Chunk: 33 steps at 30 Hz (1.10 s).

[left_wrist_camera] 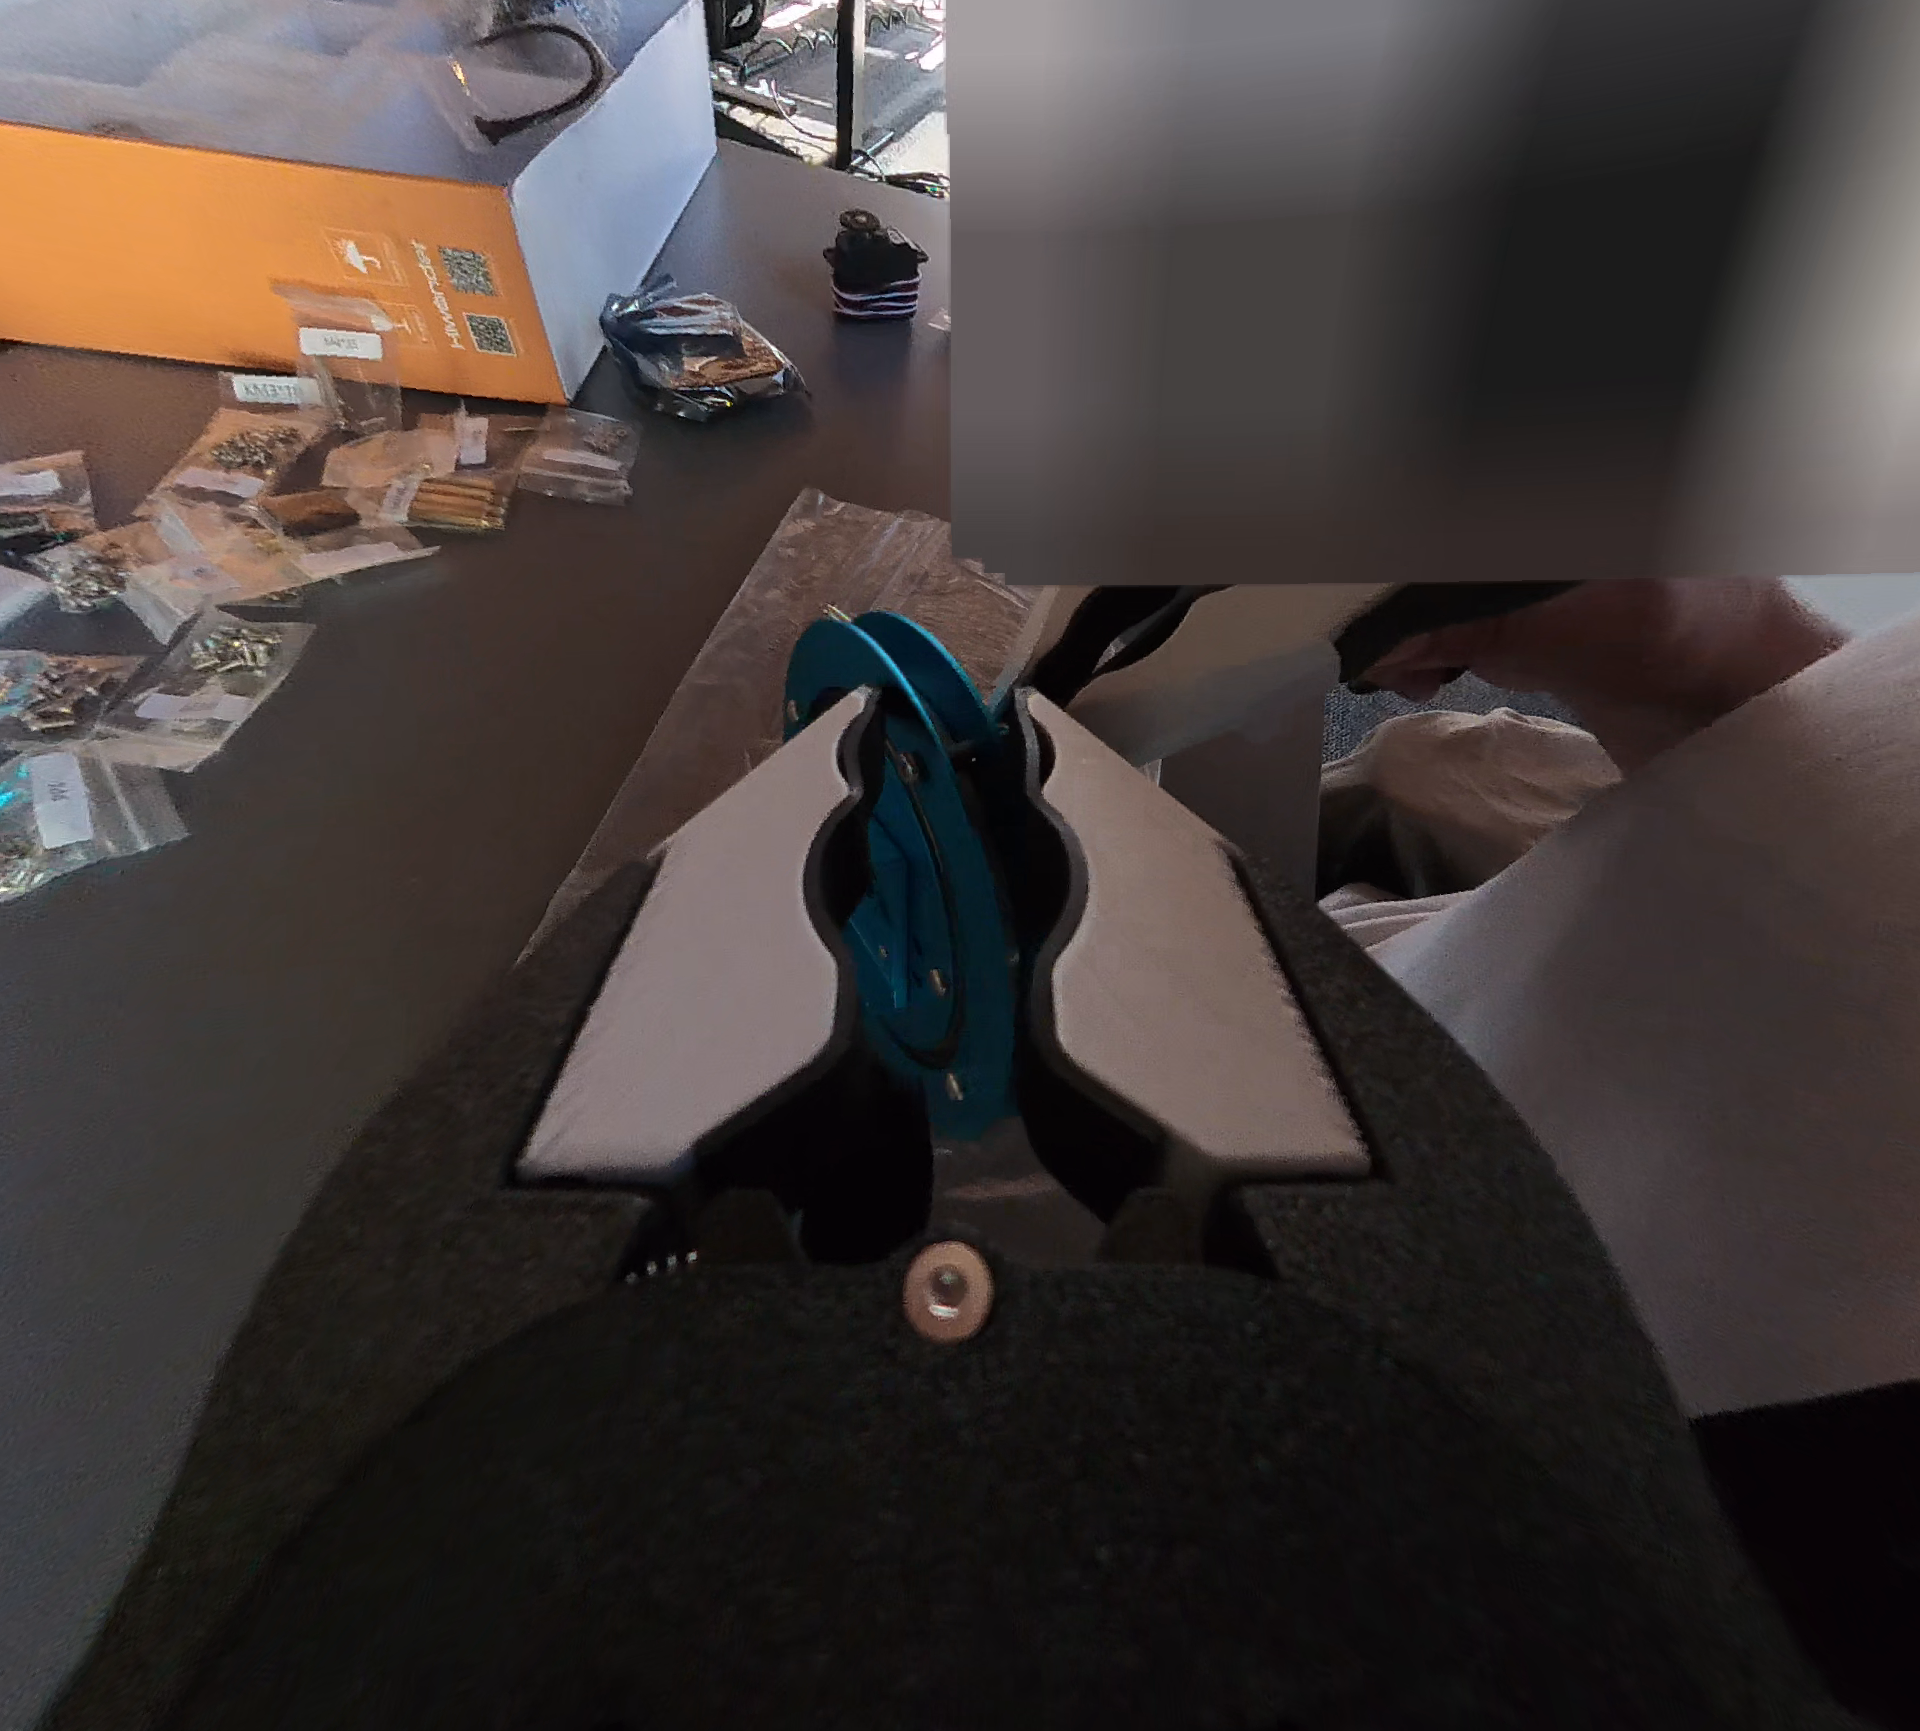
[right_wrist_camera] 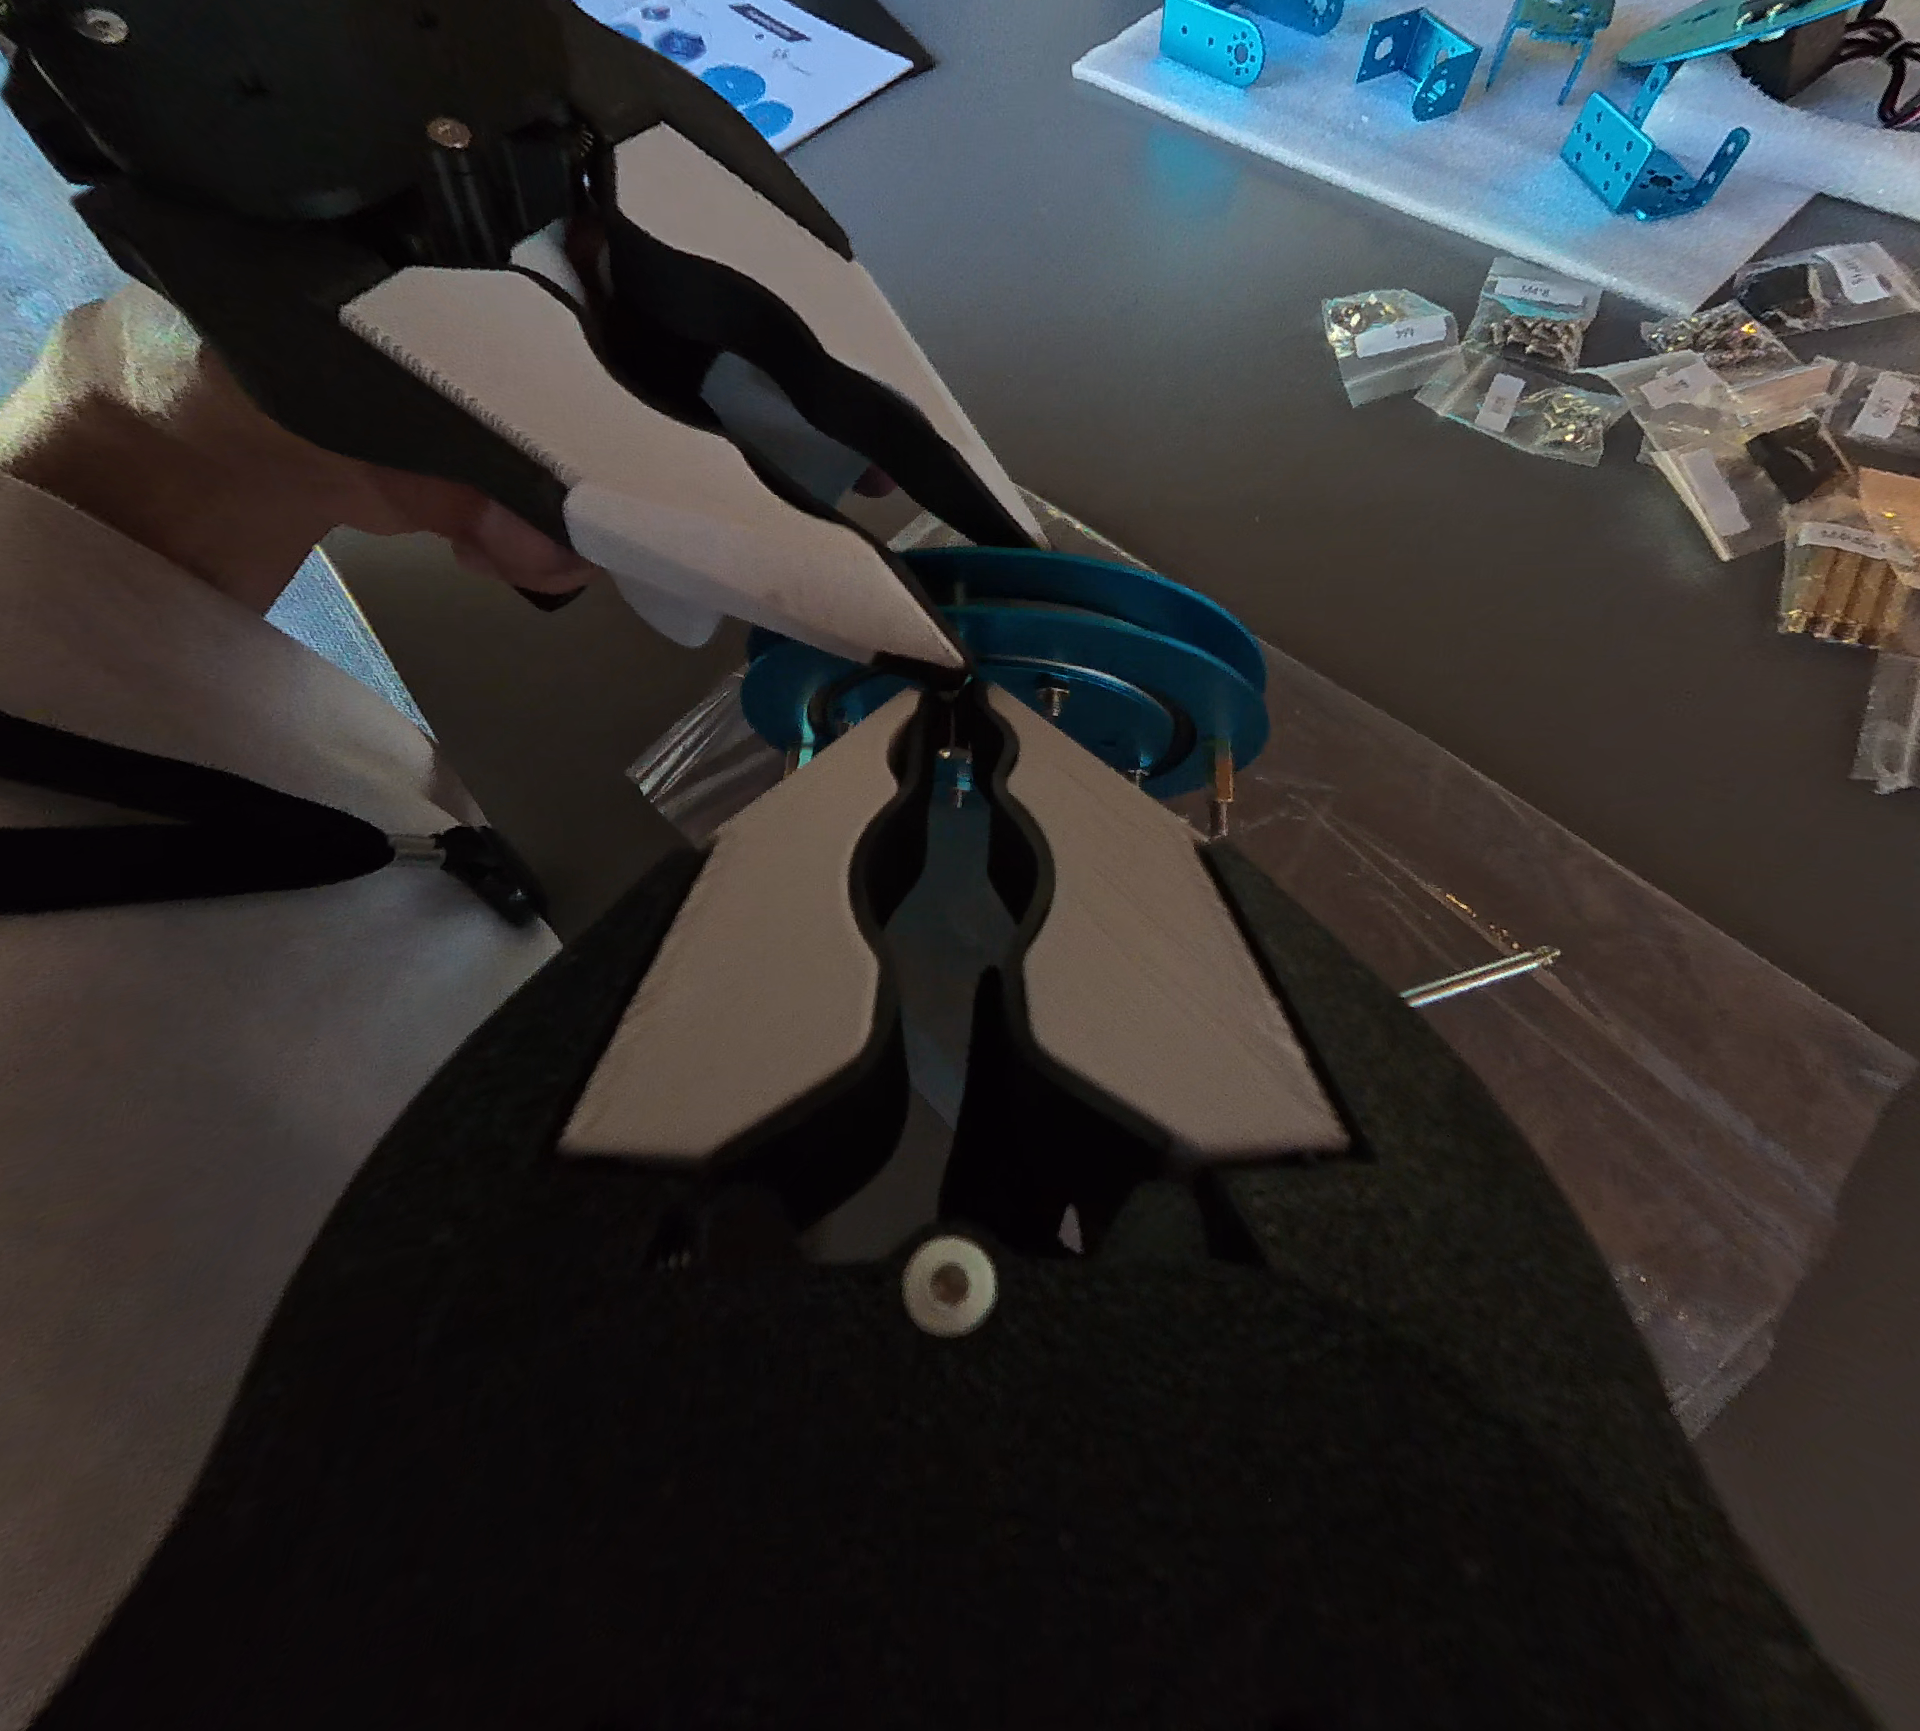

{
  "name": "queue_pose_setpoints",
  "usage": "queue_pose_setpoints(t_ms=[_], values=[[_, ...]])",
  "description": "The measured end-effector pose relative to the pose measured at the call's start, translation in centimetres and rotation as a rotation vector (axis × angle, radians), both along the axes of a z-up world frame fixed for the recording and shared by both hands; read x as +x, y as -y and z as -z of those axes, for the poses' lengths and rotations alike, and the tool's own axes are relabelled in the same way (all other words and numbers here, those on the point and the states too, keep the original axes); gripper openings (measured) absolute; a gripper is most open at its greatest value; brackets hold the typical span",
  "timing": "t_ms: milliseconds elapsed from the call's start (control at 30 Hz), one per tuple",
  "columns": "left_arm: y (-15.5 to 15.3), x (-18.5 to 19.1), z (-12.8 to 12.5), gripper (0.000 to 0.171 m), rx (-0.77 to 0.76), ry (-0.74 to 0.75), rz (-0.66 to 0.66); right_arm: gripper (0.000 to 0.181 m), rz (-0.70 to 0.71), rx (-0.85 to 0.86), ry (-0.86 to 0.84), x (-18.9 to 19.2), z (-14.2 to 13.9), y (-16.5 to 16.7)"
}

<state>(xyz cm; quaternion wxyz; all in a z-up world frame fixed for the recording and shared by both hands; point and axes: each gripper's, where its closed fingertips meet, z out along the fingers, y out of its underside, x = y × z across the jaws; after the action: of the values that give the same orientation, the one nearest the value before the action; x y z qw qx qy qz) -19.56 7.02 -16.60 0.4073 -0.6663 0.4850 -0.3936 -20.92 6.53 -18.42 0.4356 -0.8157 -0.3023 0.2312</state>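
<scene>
Left wrist view: left gripper [left_wrist_camera: 940, 705] clamped on the blue double-disc assembly [left_wrist_camera: 904, 860]. Right gripper [right_wrist_camera: 951, 694] pinches a small screw [right_wrist_camera: 951, 762] just ahead, tips nearly together.

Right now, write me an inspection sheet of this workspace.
Surface: dark grey table, clear plastic sheet laid on it.
Job's things: blue disc assembly of two stacked rings on standoffs, above the sheet.
Clutter: bagged screws, blue brackets on white foam, leaflet, loose pin, orange box, black servo.
Grippers: left tongs shut on the disc assembly's rim; right tongs nearly closed at a standoff, grip unclear.
Cables: black loop in the box.
Surroundings: desks and chairs behind.
</scene>
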Motion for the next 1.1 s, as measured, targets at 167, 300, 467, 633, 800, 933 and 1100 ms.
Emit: queue_pose_setpoints(t_ms=[167, 300, 467, 633, 800, 933, 1100], values=[[-1.6, -1.7, -1.6, 0.022, -0.015, 0.086, -0.047, 0.003, -0.052, 0.034, 0.023, 0.0, 0.0, 0.2], [-0.1, -2.9, -1.8, 0.017, 0.143, 0.035, 0.12, 0.003, -0.073, 0.026, 0.004, 0.1, 0.0, 0.2], [0.7, -2.9, -2.6, 0.014, 0.303, -0.123, 0.366, 0.003, -0.114, 0.032, 0.027, 0.0, 0.0, 0.2], [-0.5, -2.3, -0.5, 0.016, 0.237, -0.221, 0.508, 0.003, -0.142, 0.037, 0.007, -0.1, -0.2, -0.4], [-0.4, -2.0, 0.3, 0.013, 0.134, -0.157, 0.625, 0.003, -0.178, 0.04, -0.001, -0.2, -0.3, -0.8], [-0.3, -2.0, 0.6, 0.011, 0.11, -0.127, 0.661, 0.003, -0.202, 0.04, -0.01, -0.2, -0.3, -1.1], [-0.4, -1.8, 0.6, 0.005, 0.059, -0.039, 0.669, 0.004, -0.252, 0.099, 0.029, -0.1, -0.3, -1.1]])
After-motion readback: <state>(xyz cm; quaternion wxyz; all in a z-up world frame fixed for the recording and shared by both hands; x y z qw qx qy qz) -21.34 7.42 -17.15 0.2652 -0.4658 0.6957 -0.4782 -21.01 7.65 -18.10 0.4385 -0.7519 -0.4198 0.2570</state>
